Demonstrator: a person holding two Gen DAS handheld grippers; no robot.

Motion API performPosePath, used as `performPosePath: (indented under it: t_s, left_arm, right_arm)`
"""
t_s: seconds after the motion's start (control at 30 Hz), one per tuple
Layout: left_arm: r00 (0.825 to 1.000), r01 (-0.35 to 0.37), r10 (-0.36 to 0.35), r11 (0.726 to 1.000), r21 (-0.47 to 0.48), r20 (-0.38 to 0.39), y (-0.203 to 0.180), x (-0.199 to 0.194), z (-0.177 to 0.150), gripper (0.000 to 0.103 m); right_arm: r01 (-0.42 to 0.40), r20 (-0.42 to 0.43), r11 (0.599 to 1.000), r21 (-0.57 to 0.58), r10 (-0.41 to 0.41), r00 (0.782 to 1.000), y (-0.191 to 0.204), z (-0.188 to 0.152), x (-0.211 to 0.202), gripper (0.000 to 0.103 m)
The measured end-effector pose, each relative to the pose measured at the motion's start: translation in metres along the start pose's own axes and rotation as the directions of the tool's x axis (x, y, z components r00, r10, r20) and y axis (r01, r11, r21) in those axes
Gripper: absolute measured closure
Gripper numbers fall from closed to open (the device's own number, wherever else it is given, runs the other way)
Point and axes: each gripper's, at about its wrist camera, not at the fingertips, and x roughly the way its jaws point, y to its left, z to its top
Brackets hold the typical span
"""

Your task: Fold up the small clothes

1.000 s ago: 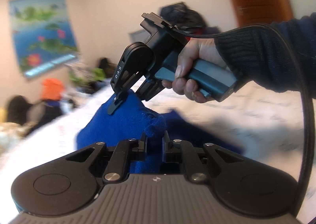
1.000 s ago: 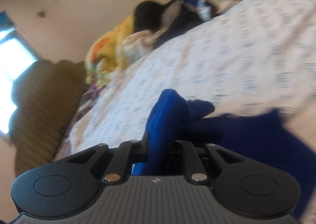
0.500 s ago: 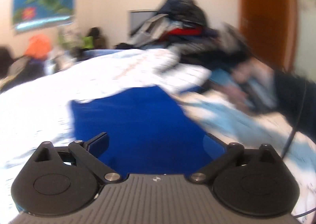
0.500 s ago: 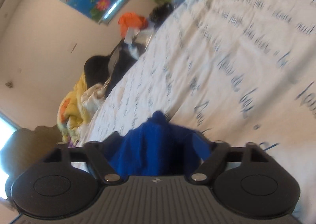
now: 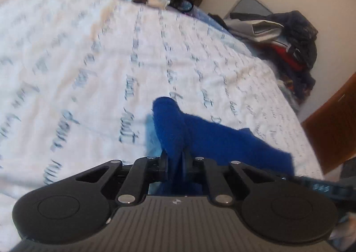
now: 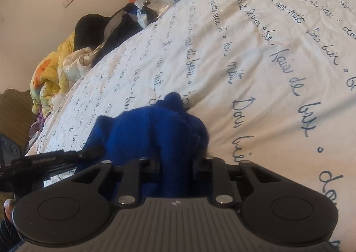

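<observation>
Blue cloth (image 5: 213, 138) lies bunched on the bed (image 5: 89, 69), both sets of jaws closing on thick wads, so your lift may drag uneven layers and spoil the fold.

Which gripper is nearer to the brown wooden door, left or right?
Right, probably. In the left wrist view the right gripper sits on the side of the brown wooden door; the left gripper is farther. Both jaws are closing with the blue fleece cloth between them.
</observation>
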Motion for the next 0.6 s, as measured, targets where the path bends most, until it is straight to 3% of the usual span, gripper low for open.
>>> performPosePath:
  t_s: [0.13,0.23,0.3,0.33,0.37,0.4,0.43,0.47,0.53,0.6]
  left_arm:
    - [0.996,0.023,-0.03,0.996,0.081,0.089,0.002,-0.049,0.002,0.09]
    - [0.986,-0.109,0.092,0.987,0.118,0.14,0.009,-0.051,0.026,0.09]
    - [0.977,-0.163,0.145,0.98,0.11,0.16,0.023,-0.049,0.038,0.09]
    - [0.981,-0.166,0.153,0.98,0.112,0.122,0.029,-0.047,0.042,0.09]
    - [0.98,-0.183,0.176,0.979,0.085,0.089,0.038,-0.051,0.041,0.089]
    - [0.982,-0.173,0.167,0.983,0.066,0.091,0.044,-0.059,0.037,0.088]
    - [0.986,-0.143,0.137,0.988,0.06,0.095,0.05,-0.072,0.028,0.074]
    - [0.99,-0.115,0.11,0.992,0.05,0.093,0.056,-0.085,0.018,0.053]
    - [0.997,-0.052,0.052,0.999,-0.002,0.06,0.067,-0.103,-0.011,0.039]
    - [0.998,0.029,-0.032,0.998,-0.055,-0.045,0.071,-0.107,-0.044,0.045]
  right_arm:
    - [-0.127,0.041,0.992,-0.014,0.127,0.991,0.034,-0.001,-0.016,0.086]
    - [-0.195,0.037,0.981,-0.013,0.195,0.98,0.062,0.012,0.004,0.086]
    - [-0.205,0.057,0.979,0.02,0.203,0.977,0.072,0.021,0.024,0.081]
    - [-0.181,0.05,0.983,0.034,0.179,0.983,0.075,0.025,0.033,0.076]
    - [-0.142,0.032,0.989,0.041,0.14,0.99,0.078,0.027,0.038,0.063]
    - [-0.108,0.016,0.993,0.038,0.107,0.994,0.08,0.026,0.037,0.051]
    - [-0.1,0.009,0.995,0.021,0.1,0.995,0.081,0.022,0.032,0.045]
    - [-0.108,-0.004,0.994,-0.009,0.108,0.994,0.081,0.016,0.024,0.037]
    - [-0.112,-0.046,0.993,-0.05,0.109,0.993,0.074,-0.002,0.008,0.037]
    - [-0.093,-0.081,0.995,-0.028,0.09,0.993,0.059,-0.022,-0.003,0.036]
